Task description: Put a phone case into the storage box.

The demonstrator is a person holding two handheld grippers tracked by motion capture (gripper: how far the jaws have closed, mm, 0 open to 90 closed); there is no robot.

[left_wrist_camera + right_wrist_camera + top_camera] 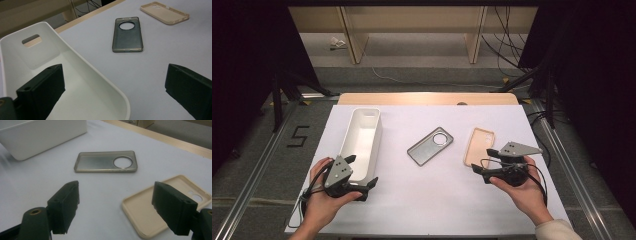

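A long white bin (377, 140) lies at the table's left. A grey phone case (430, 145) with a round camera hole rests in the middle, hollow side up. To its right lies a beige phone case (479, 145). My left gripper (362, 170) is open, straddling the bin's near right corner: one jaw is over the bin's inside (75, 62), the other over the table. My right gripper (484, 161) is open at the beige case's near end. In the right gripper view the beige case (142, 207) lies partly between the jaws, with the grey case (100, 162) beyond. Nothing is gripped.
A white sheet (437, 195) covers the table, with a wooden strip (427, 98) along the far edge. The bin is empty inside. Beyond the table are wooden shelf legs (354, 45) and cables (507, 45) on the floor. Metal rails (562, 150) run along both sides.
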